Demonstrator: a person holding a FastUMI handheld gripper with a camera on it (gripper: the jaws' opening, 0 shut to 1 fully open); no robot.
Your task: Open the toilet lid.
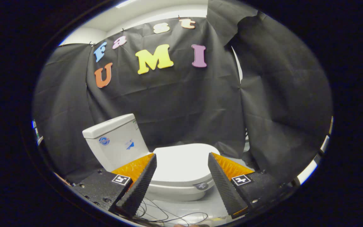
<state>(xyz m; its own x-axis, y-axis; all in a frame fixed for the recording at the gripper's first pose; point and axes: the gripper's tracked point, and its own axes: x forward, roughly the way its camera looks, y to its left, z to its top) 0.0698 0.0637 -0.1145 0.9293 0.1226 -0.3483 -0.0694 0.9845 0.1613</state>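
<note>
Hand-held gripper [182,164]: its two fingers stand wide apart with nothing between them in contact. No part of either finger touches the toilet.

Toilet lid [181,165]: white, lying flat and closed on the bowl. It sits ahead of the fingers and is seen through the gap between them, its rounded front end reaching toward the right-hand finger. A small dark oval tag [202,185] is fixed at the front rim of the seat, just inside the right finger.

Toilet bowl [175,193]: white, visible below the lid between the two fingers, resting on a pale floor [206,201].

Cistern [115,143]: white, upright, standing beyond the left finger and to the left of the lid. Its own lid is in place. Two small blue stickers show on its side faces; their content is not legible.

Cables [169,216]: thin dark wires lie loose on the floor close under the fingers, in front of the bowl.

Black cloth wall [175,104]: hangs behind the toilet and wraps round on both sides, with a further fold of cloth well beyond the right finger.
</note>
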